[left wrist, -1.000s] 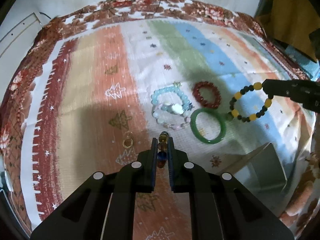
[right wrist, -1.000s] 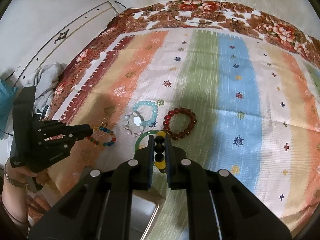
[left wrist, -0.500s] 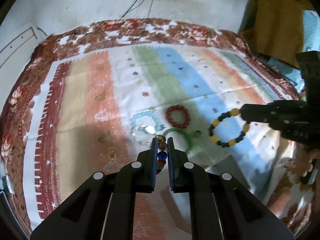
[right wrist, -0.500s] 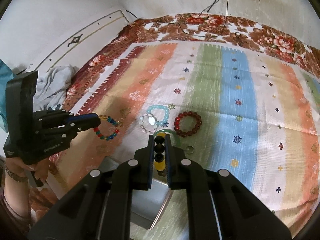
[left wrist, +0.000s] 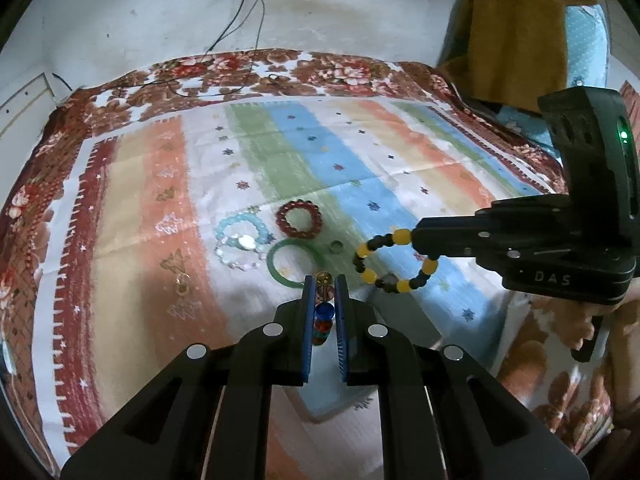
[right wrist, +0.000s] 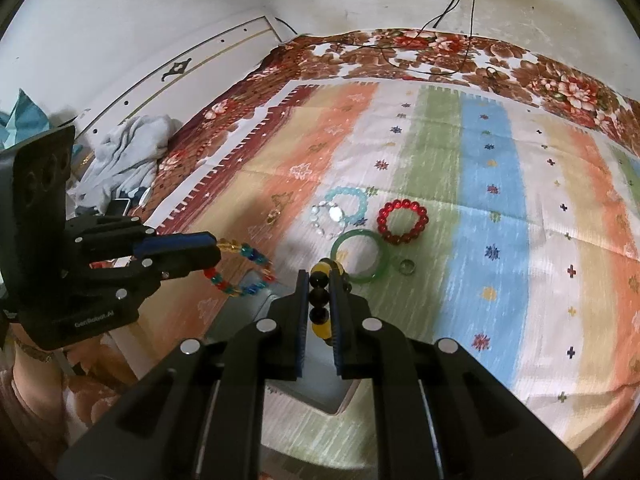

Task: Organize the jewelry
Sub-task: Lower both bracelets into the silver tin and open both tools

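My left gripper [left wrist: 324, 280] is shut on a multicolour bead bracelet [right wrist: 244, 270] and holds it in the air. My right gripper [right wrist: 320, 276] is shut on a black and yellow bead bracelet [left wrist: 394, 262], also lifted. On the striped cloth lie a green bangle [left wrist: 294, 262], a red bead bracelet [left wrist: 300, 220], a light blue bead bracelet [left wrist: 240, 230], a clear bead bracelet [left wrist: 240, 256], a small ring [left wrist: 337, 246] and a gold earring [left wrist: 182, 284]. A grey box [right wrist: 320, 384] sits under both grippers.
The striped cloth [left wrist: 360, 168] covers a bed with a floral blanket [left wrist: 280, 68] at its far edge. Cables [left wrist: 240, 20] hang from a wall socket. Crumpled clothes [right wrist: 120, 152] lie off the bed's left side.
Both grippers have risen and pulled back from the jewelry with their bracelets. The jewelry on the cloth looks smaller and farther. The grey box has come under both grippers.
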### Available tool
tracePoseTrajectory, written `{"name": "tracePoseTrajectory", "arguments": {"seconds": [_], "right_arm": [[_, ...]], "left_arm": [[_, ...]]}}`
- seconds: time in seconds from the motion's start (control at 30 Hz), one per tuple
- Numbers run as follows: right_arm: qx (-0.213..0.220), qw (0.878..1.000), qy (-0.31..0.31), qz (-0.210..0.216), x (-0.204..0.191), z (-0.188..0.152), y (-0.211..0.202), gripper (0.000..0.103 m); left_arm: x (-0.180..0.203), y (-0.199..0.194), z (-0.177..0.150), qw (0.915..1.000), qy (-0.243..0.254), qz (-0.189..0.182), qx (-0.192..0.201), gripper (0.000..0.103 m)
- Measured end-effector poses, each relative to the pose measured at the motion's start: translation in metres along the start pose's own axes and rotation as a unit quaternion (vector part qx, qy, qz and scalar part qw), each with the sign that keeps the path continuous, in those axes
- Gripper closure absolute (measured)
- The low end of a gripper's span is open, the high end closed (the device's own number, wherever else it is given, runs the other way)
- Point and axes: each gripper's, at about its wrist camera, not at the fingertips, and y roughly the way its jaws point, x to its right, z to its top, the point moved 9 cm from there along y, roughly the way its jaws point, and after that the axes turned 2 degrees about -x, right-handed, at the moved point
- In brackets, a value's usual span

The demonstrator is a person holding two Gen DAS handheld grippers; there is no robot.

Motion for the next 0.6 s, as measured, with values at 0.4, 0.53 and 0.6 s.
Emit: {"name": "tracePoseTrajectory", "arguments": {"seconds": [0.4, 0.53, 0.6], "right_arm": [[-0.011, 1.0, -0.004, 0.008, -0.012, -0.023, -0.001, 0.092], [-0.018, 1.0, -0.008, -0.005, -0.009, -0.027, 0.004, 0.092], [-0.024, 1.0, -0.007, -0.009, -0.007, -0.029, 0.008, 0.091]], "left_arm": [[0.013, 0.005, -0.021, 0.9998, 0.002, -0.008, -0.016, 0.094], [0.014, 0.012, -0.028, 0.9995, 0.005, -0.011, -0.029, 0.094], [0.012, 0.017, -0.03, 0.9993, 0.006, -0.004, -0.036, 0.093]]}}
